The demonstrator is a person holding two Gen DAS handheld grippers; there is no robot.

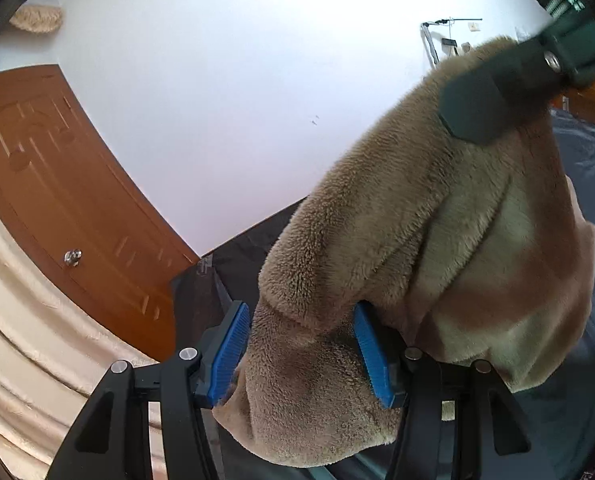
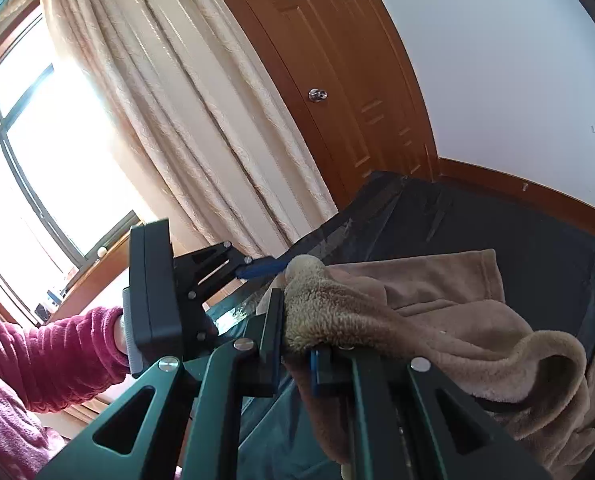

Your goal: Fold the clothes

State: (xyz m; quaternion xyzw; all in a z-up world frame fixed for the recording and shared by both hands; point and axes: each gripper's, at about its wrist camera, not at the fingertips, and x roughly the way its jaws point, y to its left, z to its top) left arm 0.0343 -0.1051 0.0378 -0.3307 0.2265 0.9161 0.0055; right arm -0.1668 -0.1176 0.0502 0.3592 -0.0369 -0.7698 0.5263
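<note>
Fuzzy tan garment [image 1: 397, 240] hangs between our two tools above the dark bed cover [image 2: 517, 220]. Our left hand-held gripper [image 1: 301, 354] clamps a thick bunch. Our right hand-held gripper [image 2: 297, 354] pinches an edge tight. A pink sleeve [image 2: 57, 344] reaches in. We see no writing.

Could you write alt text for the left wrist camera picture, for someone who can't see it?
A tan fleece garment bulges between the left gripper jaws' blue pads, its far end held up by the right gripper. Behind are a white wall, wooden door and cream curtain.
</note>
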